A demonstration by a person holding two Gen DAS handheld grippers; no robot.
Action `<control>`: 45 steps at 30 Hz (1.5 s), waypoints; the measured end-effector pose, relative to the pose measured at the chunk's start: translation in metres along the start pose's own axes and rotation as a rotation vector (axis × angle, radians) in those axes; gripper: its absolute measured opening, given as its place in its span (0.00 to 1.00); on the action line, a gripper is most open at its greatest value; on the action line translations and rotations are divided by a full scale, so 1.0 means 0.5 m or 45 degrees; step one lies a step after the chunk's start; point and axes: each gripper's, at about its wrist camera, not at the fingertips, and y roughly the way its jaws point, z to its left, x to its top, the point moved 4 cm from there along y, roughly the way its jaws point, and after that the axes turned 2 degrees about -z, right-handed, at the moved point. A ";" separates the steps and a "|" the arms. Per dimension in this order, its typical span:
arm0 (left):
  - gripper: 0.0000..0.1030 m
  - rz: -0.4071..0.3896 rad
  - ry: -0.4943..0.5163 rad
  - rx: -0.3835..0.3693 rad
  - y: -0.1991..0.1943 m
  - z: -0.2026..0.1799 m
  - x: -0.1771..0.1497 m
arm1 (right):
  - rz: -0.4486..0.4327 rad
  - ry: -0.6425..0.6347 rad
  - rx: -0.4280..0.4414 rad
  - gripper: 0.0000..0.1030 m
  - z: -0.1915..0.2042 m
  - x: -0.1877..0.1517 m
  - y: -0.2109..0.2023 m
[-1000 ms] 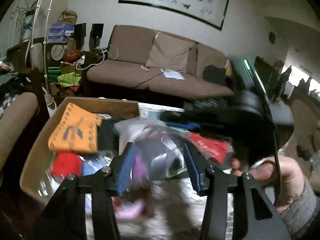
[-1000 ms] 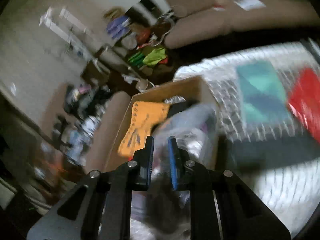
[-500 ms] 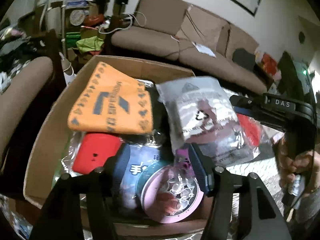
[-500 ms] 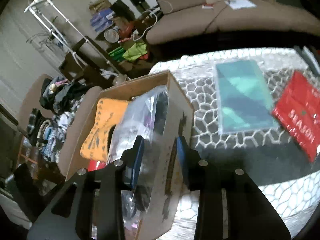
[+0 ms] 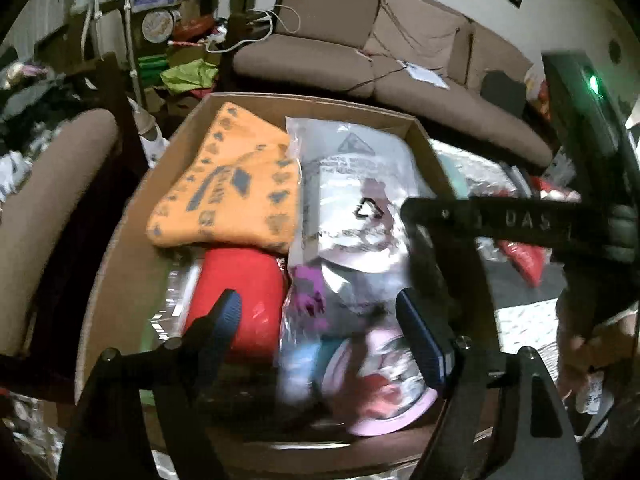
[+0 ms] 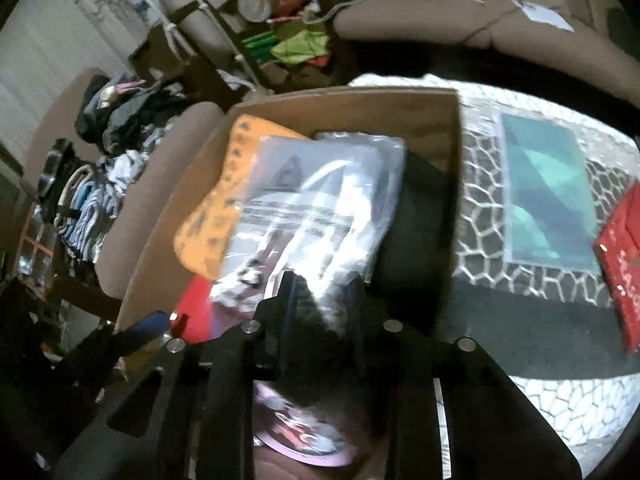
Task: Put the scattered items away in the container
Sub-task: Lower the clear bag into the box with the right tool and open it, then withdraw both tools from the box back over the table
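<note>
A cardboard box (image 5: pixel 120 248) holds an orange cloth (image 5: pixel 232 184), a red item (image 5: pixel 240 288), a pink round tin (image 5: pixel 384 392) and a clear plastic bag (image 5: pixel 352 200) lying on top. My left gripper (image 5: pixel 324 324) is open above the box, its fingers on either side of the bag's near end, empty. My right gripper (image 6: pixel 324 292) is open over the box (image 6: pixel 400 108), just above the bag (image 6: pixel 320 200), holding nothing. It also shows at the right of the left wrist view (image 5: pixel 500 220).
A teal packet (image 6: pixel 548 192) and a red packet (image 6: pixel 624 256) lie on the honeycomb-patterned table (image 6: pixel 480 240) right of the box. A brown sofa (image 5: pixel 380 60) stands behind. A padded chair (image 5: pixel 48 184) and clutter are at the left.
The plastic bag was carried over the box and let go; it now lies inside. Both grippers opened and hover low over the box.
</note>
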 end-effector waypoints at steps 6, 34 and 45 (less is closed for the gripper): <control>0.78 -0.019 -0.059 -0.003 -0.004 0.042 0.020 | -0.113 0.006 -0.045 0.28 -0.025 0.008 -0.042; 0.78 -0.049 0.089 0.011 0.049 -0.023 0.105 | 0.000 -0.162 -0.182 0.43 -0.004 0.168 0.086; 0.79 -0.056 0.026 0.020 0.050 -0.018 0.090 | -0.145 -0.038 -0.020 0.54 -0.050 0.160 -0.008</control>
